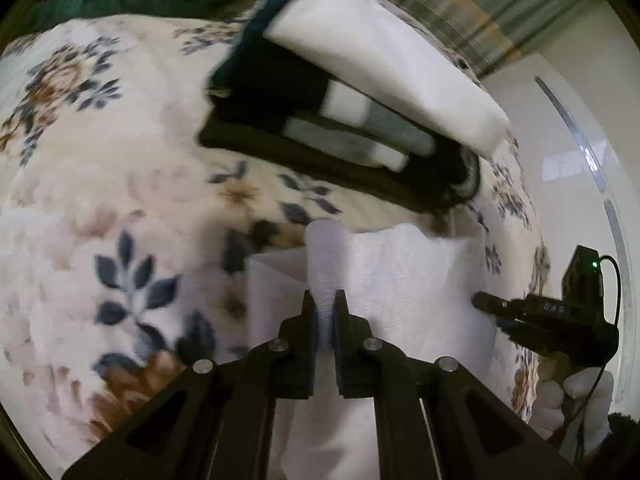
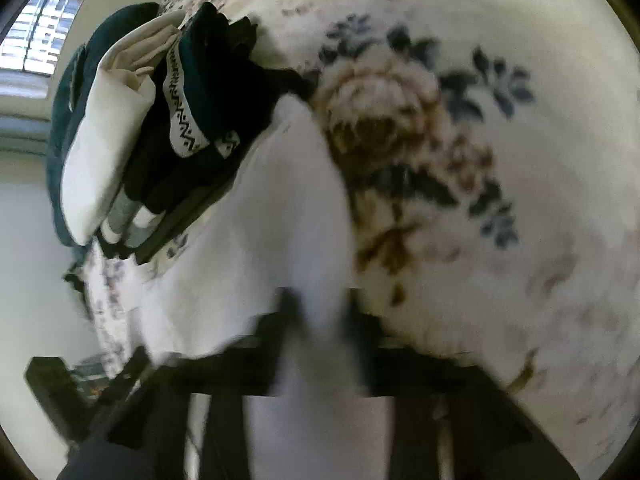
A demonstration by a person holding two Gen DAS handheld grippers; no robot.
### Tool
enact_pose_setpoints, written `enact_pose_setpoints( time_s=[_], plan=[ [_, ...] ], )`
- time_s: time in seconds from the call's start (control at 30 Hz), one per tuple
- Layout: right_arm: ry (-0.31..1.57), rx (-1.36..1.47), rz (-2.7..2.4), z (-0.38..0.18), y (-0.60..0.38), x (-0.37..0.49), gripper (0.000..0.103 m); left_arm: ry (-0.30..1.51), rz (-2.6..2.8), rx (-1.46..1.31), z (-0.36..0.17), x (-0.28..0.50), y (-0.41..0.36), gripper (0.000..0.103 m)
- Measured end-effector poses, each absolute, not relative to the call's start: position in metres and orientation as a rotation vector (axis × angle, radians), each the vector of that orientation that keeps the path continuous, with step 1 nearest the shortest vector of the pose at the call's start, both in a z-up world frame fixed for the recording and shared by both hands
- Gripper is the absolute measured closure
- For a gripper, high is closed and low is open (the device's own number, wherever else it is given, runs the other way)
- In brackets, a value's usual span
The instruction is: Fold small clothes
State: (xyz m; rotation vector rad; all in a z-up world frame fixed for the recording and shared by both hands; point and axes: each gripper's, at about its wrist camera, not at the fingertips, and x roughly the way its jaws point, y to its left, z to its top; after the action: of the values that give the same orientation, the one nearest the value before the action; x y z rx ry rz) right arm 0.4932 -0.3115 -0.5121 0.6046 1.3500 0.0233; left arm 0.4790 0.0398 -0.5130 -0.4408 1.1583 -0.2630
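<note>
Left wrist: white cloth [image 1: 384, 280] fold pointing forward

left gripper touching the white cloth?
Touching. Left wrist view: left gripper is shut on a pinched fold of the white cloth, no gap showing.

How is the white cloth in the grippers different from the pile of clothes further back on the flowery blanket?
The plain white cloth is one piece, pinched by the left gripper and the right gripper; the stack of folded clothes lies untouched. The cloth is all white, while the stack mixes dark, grey-and-white striped and cream pieces. The cloth looks only partly folded; the stack looks neatly folded. Both are over the floral blanket.
</note>
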Motion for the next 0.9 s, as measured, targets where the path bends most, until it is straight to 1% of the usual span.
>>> enact_pose_setpoints(
  time_s=[0.17, 0.23, 0.27, 0.3, 0.33, 0.37, 0.4, 0.43, 0.47, 0.57, 0.7, 0.8, 0.9],
  plan=[
    [1.383, 0.516, -0.033, -0.524, -0.297, 0.511, 0.093, 1.273, -0.243, -0.564, -0.566, 0.496, 0.057, 0.097],
    [1.413, 0.499, -0.036, -0.532, -0.292, 0.516, 0.093, 1.293, -0.266, -0.591, -0.571, 0.5, 0.057, 0.094],
    [1.429, 0.493, -0.033, -0.534, -0.29, 0.518, 0.091, 1.298, -0.284, -0.615, -0.571, 0.499, 0.058, 0.094],
    [1.438, 0.493, -0.026, -0.532, -0.29, 0.517, 0.088, 1.299, -0.3, -0.631, -0.569, 0.499, 0.059, 0.091],
    [1.444, 0.497, -0.015, -0.529, -0.289, 0.516, 0.08, 1.3, -0.314, -0.642, -0.566, 0.497, 0.061, 0.081],
    [1.447, 0.506, 0.003, -0.525, -0.29, 0.511, 0.067, 1.296, -0.334, -0.656, -0.56, 0.494, 0.066, 0.075],
    [1.45, 0.517, 0.024, -0.518, -0.293, 0.505, 0.059, 1.291, -0.358, -0.67, -0.555, 0.489, 0.072, 0.062],
    [1.45, 0.525, 0.039, -0.51, -0.303, 0.498, 0.045, 1.28, -0.377, -0.681, -0.547, 0.482, 0.077, 0.051],
    [1.446, 0.536, 0.062, -0.501, -0.306, 0.488, 0.043, 1.271, -0.385, -0.684, -0.537, 0.471, 0.082, 0.05],
    [1.475, 0.551, 0.103, -0.486, -0.314, 0.446, 0.042, 1.275, -0.419, -0.68, -0.515, 0.431, 0.097, 0.05],
    [1.553, 0.589, 0.149, -0.481, -0.317, 0.368, 0.04, 1.323, -0.415, -0.677, -0.496, 0.352, 0.114, 0.048],
    [1.644, 0.599, 0.169, -0.493, -0.318, 0.297, 0.04, 1.401, -0.389, -0.683, -0.501, 0.284, 0.121, 0.043],
    [1.752, 0.639, 0.158, -0.52, -0.316, 0.224, 0.04, 1.501, -0.348, -0.663, -0.524, 0.227, 0.112, 0.043]
  ],
)
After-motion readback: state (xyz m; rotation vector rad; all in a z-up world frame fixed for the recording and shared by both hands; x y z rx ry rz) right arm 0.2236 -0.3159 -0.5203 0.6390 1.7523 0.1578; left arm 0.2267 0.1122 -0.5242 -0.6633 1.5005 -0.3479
